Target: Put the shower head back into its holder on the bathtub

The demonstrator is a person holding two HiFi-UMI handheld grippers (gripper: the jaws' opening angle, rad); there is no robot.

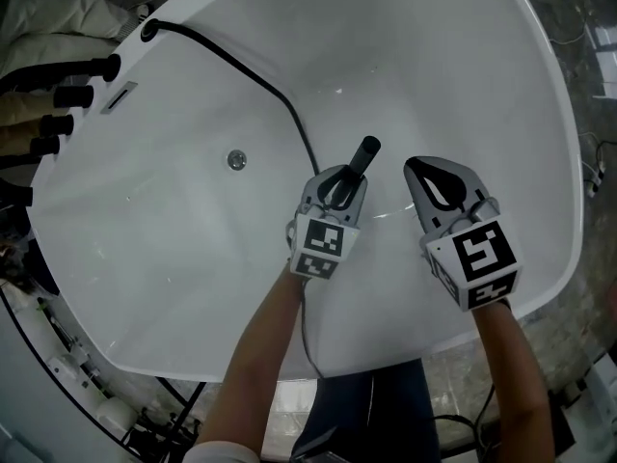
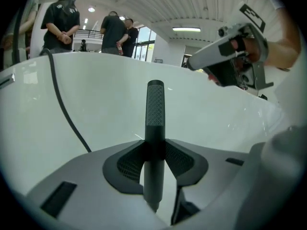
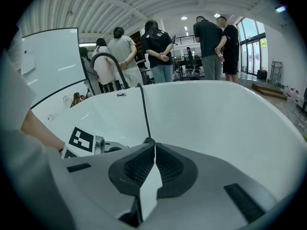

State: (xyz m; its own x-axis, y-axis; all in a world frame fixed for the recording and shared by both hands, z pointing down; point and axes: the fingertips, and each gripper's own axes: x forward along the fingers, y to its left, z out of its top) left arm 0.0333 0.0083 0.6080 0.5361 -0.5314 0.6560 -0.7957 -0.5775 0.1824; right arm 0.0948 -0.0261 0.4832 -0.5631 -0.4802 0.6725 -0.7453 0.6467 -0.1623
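Observation:
The black stick-shaped shower head [image 1: 364, 152] is clamped in my left gripper [image 1: 339, 183] above the middle of the white bathtub [image 1: 501, 85]. In the left gripper view the pads press both sides of the shower head [image 2: 155, 109], which stands upright between them. Its black hose [image 1: 241, 70] runs up-left to the holder opening [image 1: 149, 30] on the tub's deck. My right gripper [image 1: 416, 168] hovers just to the right of the left one. In the right gripper view the right gripper [image 3: 152, 150] is shut with nothing between its pads.
Black tap handles [image 1: 72, 95] line the tub's left deck beside an overflow slot [image 1: 120, 96]. A round drain [image 1: 236, 159] sits in the tub floor. Several people [image 3: 158, 51] stand beyond the far rim. A thin cable [image 1: 307, 326] crosses the near rim.

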